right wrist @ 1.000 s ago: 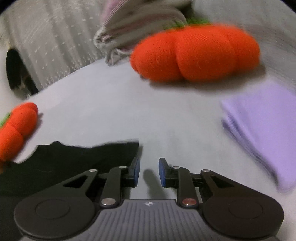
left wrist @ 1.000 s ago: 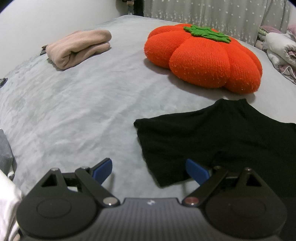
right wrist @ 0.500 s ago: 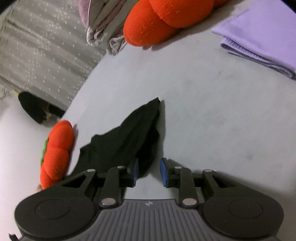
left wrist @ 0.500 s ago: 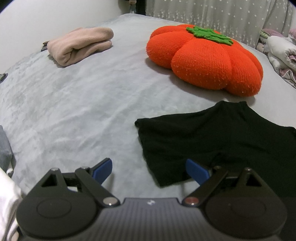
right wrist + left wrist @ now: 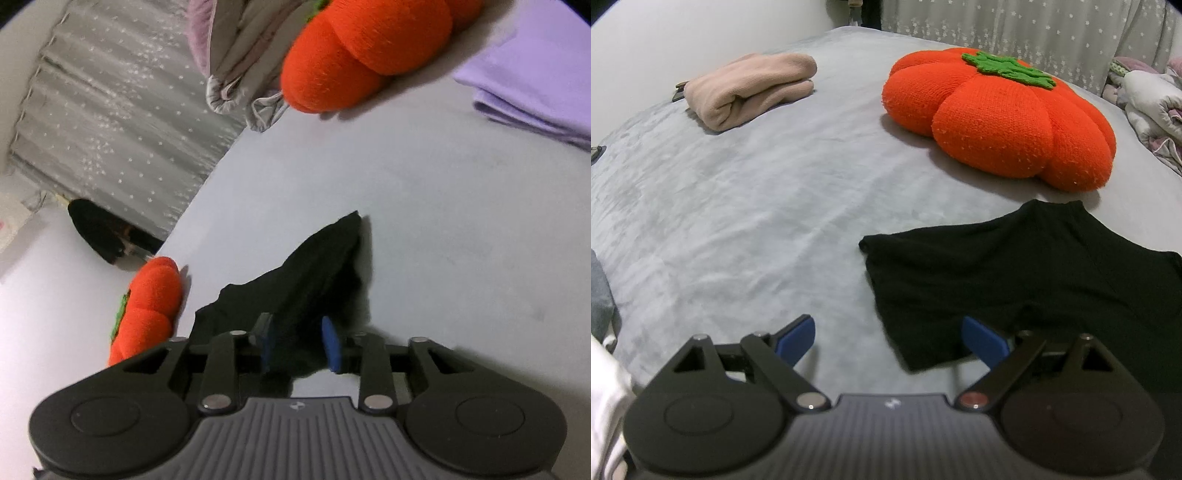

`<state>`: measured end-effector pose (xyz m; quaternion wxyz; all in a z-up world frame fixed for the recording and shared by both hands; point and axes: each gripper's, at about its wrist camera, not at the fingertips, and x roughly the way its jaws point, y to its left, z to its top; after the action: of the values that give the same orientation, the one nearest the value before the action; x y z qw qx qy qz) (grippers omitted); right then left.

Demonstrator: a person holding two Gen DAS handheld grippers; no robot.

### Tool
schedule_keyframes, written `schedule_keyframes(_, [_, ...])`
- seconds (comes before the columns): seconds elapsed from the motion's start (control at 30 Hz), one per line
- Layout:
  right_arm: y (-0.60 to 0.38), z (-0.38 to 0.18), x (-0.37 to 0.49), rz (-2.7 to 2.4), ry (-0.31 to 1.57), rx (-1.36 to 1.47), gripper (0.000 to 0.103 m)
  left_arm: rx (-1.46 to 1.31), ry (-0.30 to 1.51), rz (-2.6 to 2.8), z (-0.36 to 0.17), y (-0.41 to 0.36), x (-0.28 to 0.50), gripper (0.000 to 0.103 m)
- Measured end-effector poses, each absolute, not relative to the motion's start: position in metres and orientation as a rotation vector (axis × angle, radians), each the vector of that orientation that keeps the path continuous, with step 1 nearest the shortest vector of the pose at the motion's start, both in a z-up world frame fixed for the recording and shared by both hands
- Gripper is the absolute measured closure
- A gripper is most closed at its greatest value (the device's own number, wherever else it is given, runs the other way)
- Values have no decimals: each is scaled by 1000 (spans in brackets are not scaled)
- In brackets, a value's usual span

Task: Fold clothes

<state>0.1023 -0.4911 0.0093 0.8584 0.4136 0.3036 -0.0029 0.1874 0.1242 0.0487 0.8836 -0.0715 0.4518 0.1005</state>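
Left gripper (image 5: 888, 338): jaws spread wide, blue pads well apart, nothing held; hovering over the bed with the near corner of the black shirt's sleeve lying between the pads, untouched.
Right gripper (image 5: 299, 341): jaws just been opening, now partly apart; a fold of black cloth between the blue pads; view blurred, so pad contact with the cloth cannot be told for sure, though a gap seems to show on each side.
Black shirt (image 5: 1027, 280): flat on the bed at 3 to 4 o'clock in the left wrist view, sleeve pointing toward 9 o'clock; in the right wrist view (image 5: 310, 273), bunched into a ridge running from the pads up toward 1 o'clock.
Bed (image 5: 757, 206): grey cover, lightly wrinkled, carrying everything here.
Pumpkin cushion (image 5: 1001, 114): orange with a green top, at 1 o'clock in the left wrist view, just beyond the shirt's collar edge.
Second orange cushion (image 5: 365, 48): at 12 o'clock in the right wrist view, near the folded bedding.
Pink folded garment (image 5: 750, 88): at 11 o'clock, well apart from the shirt.
Purple folded cloth (image 5: 535, 81): at 2 o'clock in the right wrist view.
Curtain (image 5: 1015, 26): grey with white specks, behind the bed at 12 o'clock.
Bundled bedding (image 5: 1148, 99): at 2 o'clock, at the bed's edge.
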Motion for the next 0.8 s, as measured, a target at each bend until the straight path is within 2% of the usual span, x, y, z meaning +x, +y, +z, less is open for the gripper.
schedule_keyframes(0.43, [-484,4,103,-113,669,820,68,-152,942,207,49,125,187,12])
schedule_keyframes(0.47, [-483,3,104,-118,668,809,72,-153,942,207,49,125,187,12])
schedule_keyframes(0.5, [-483,3,104,-125,668,801,87,-154,942,207,49,125,187,12])
schedule_keyframes(0.53, [-482,2,104,-132,668,792,93,-155,943,208,49,125,187,12])
schedule_keyframes(0.6, [-483,1,104,-157,678,769,96,-157,943,208,49,125,188,12])
schedule_keyframes(0.8, [-483,19,100,-207,654,649,97,-162,946,209,48,126,188,12])
